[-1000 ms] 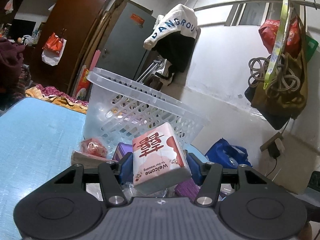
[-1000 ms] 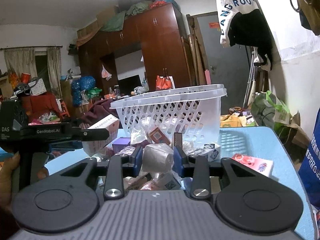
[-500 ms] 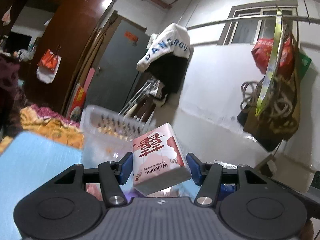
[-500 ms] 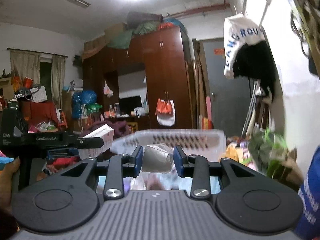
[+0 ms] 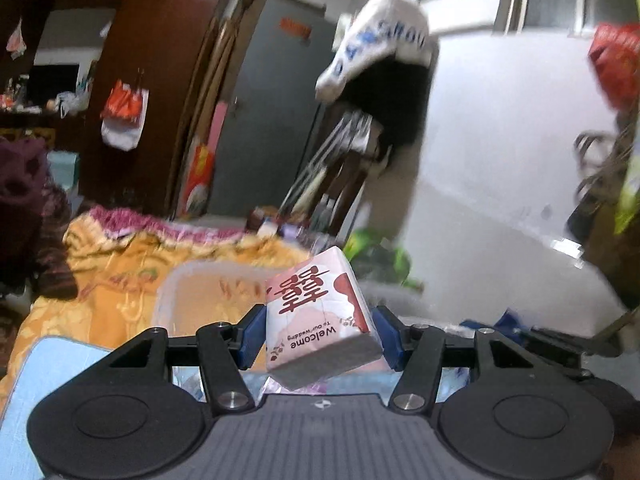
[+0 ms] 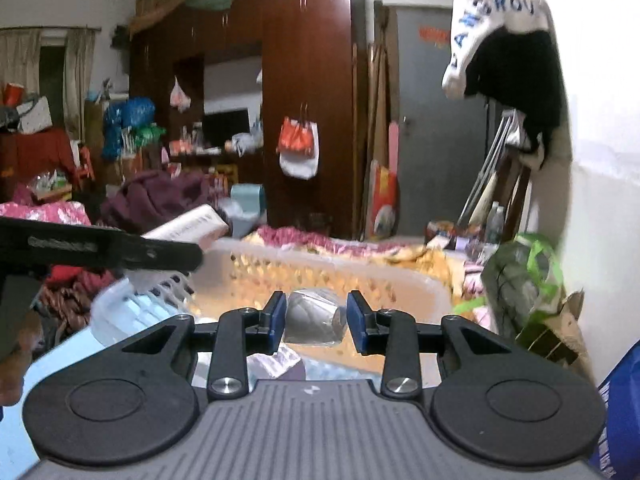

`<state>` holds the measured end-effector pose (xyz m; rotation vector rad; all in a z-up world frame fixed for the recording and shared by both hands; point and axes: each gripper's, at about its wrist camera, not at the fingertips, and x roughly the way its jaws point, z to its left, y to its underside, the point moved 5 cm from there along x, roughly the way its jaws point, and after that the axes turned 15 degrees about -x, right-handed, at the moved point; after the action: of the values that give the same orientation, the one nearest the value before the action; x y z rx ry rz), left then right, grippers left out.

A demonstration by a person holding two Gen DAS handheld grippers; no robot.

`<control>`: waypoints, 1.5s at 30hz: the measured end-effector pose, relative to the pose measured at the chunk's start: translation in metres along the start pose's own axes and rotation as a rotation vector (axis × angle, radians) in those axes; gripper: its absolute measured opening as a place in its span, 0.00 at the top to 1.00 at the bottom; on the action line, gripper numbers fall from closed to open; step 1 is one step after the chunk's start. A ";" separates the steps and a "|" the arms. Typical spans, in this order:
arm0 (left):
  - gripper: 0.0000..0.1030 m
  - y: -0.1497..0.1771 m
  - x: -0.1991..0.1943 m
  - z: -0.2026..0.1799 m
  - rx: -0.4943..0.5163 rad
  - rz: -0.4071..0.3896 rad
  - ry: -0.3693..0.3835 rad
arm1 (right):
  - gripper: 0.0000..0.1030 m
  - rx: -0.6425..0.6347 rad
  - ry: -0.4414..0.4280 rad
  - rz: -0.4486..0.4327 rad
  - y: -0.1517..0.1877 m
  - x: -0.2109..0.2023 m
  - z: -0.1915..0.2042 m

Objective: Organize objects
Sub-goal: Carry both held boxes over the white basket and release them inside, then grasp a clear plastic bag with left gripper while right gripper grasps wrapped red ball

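My left gripper is shut on a pink and white tissue pack printed "Welcome", held in the air above the near rim of the white plastic basket. My right gripper is shut on a silvery foil packet, held over the same basket. In the right wrist view the left gripper's black body and the tissue pack show at the left, above the basket's left rim.
The light blue table lies below, with loose packets under the grippers. An orange patterned blanket lies beyond the basket. A wardrobe, a grey door and hanging clothes stand behind. A blue bag is at the right.
Both grippers have risen with their loads and now look down over the basket's rim. The basket has dropped lower in both views. The grips have not changed.
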<state>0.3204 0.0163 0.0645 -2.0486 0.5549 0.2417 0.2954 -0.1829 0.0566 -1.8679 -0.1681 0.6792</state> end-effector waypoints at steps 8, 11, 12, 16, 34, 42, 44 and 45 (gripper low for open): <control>0.20 0.008 -0.017 0.002 0.067 -0.049 -0.004 | 0.06 -0.017 0.020 -0.113 0.006 -0.046 0.013; 0.14 0.023 -0.061 0.003 0.105 -0.100 0.035 | 0.00 0.003 -0.003 -0.176 0.025 -0.087 0.016; 0.14 0.035 -0.075 0.004 0.128 -0.110 0.032 | 0.00 0.008 -0.011 -0.189 0.036 -0.099 0.019; 0.12 0.095 -0.130 0.030 0.143 -0.190 0.015 | 0.00 0.065 -0.032 -0.229 0.100 -0.143 0.042; 0.17 0.189 -0.121 0.072 0.088 -0.096 -0.082 | 0.54 0.118 -0.107 -0.122 0.166 -0.135 0.079; 0.52 0.199 -0.120 0.065 0.154 -0.130 -0.124 | 0.54 0.136 -0.089 -0.139 0.181 -0.151 0.081; 0.53 0.199 -0.124 0.065 0.162 -0.140 -0.126 | 0.54 0.135 -0.077 -0.145 0.180 -0.154 0.079; 0.54 0.199 -0.126 0.066 0.166 -0.150 -0.128 | 0.54 0.135 -0.071 -0.147 0.180 -0.156 0.078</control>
<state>0.1180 0.0226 -0.0731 -1.8886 0.3296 0.2281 0.0901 -0.2574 -0.0653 -1.6857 -0.2962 0.6397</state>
